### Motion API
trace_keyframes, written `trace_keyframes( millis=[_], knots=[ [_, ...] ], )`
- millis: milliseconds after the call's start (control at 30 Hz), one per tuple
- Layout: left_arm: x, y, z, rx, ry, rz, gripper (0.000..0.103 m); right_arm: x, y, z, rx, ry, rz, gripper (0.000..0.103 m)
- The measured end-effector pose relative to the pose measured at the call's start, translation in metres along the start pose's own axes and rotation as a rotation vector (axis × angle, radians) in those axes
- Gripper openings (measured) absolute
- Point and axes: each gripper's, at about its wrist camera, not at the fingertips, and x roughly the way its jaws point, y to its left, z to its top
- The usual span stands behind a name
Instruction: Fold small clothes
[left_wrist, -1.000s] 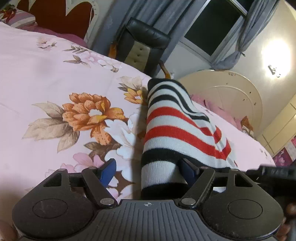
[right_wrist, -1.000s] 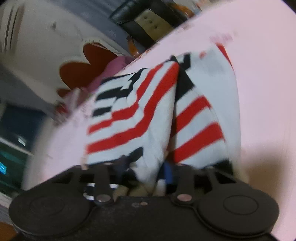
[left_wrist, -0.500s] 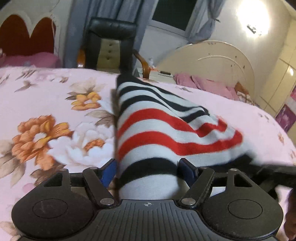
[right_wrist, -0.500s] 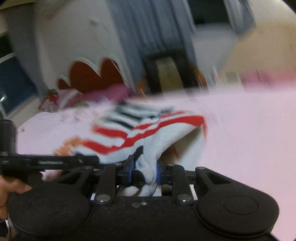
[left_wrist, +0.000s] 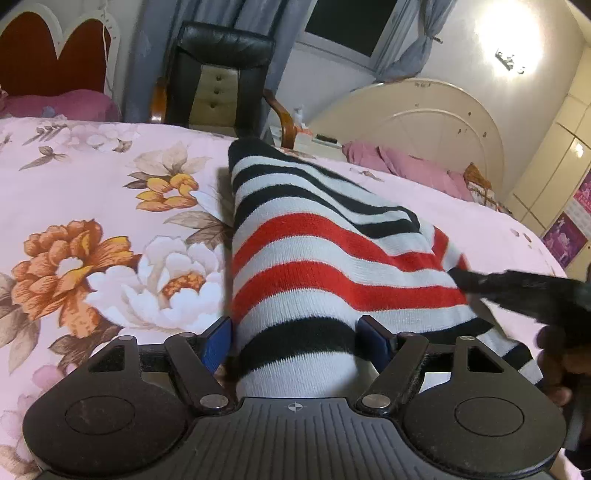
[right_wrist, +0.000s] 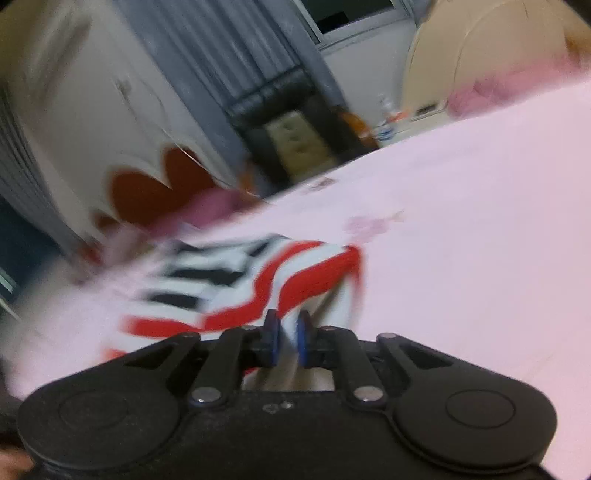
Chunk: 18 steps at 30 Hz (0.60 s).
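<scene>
- Since half a second ago: the right gripper (right_wrist: 287, 341) has closed down; its blue pads were spread around a thick bunch of knit, now they stand narrow with only a thin edge of cloth between them. The right view has tilted and stays blurred.
- The left view has barely changed: same garment, same framing, the chair a little more centred.
- Surface: a bed (left_wrist: 92, 177) under a pink bedsheet printed with orange and white flowers. In the right view the sheet runs plain pink to the bed's right edge.
- Room: black chair (left_wrist: 218, 77) with wooden arms past the bed's far edge, grey curtains (left_wrist: 255, 22), a dark window, a cream arched headboard (left_wrist: 424, 125) to the far right, a red scalloped headboard (left_wrist: 55, 48) at far left, a wall lamp glaring top right.
- Striped garment (left_wrist: 314, 258), knit in black, white and red bands, lies on the bed's middle, stretching away from the left gripper (left_wrist: 293, 343) toward the far edge.
- Left gripper: jaws wide, the garment's near end filling the gap between both blue pads, held.
- The right gripper shows in the left view as a dark blurred bar at the garment's right corner, pinching it there.
</scene>
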Motion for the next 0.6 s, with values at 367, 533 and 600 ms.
trace_keyframes(
  millis=[367,533,600],
  knots=[
    [-0.061,0.001,-0.027,0.07,-0.045,-0.019,0.064,-0.086,0.023,-0.029,-0.091,0.012,0.056,0.024],
    [-0.058,0.011,-0.041,0.066,-0.028,0.004,0.064,-0.103,0.032,-0.062,-0.077,0.075,0.086,0.014],
    [-0.057,0.009,-0.042,0.107,-0.034,0.026,0.067,-0.09,0.022,-0.069,0.02,0.125,0.067,0.006]
  ],
)
